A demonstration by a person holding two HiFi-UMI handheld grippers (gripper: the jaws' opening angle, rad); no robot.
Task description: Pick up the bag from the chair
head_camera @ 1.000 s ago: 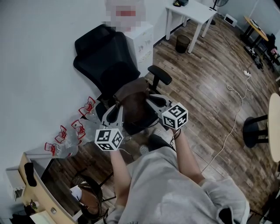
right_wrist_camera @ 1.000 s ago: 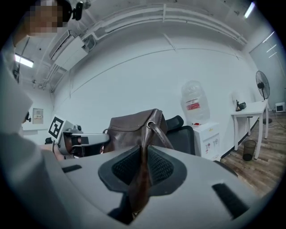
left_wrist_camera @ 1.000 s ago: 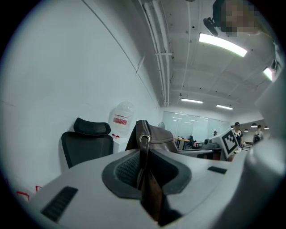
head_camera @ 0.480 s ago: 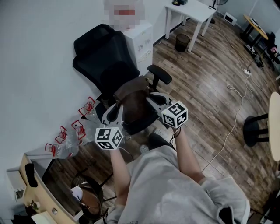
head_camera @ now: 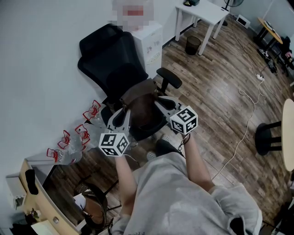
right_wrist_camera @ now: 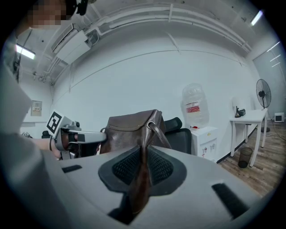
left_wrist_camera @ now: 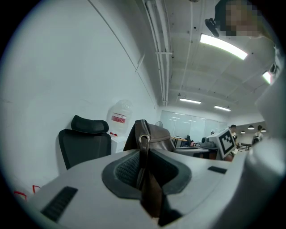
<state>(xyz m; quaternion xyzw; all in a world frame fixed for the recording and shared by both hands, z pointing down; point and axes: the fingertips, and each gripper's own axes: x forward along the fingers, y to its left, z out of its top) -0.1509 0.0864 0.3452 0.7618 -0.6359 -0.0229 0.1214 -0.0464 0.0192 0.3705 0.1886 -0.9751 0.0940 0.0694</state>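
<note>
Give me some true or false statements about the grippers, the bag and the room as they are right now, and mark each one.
1. The left gripper is shut on a strap of the brown bag. True.
2. The right gripper is open and empty. False: it is shut on a bag strap too.
3. The chair behind the bag is red. False: it is black.
4. A dark bin stands on the floor by the white table. True.
5. The floor is carpeted. False: it is wood planks.
</note>
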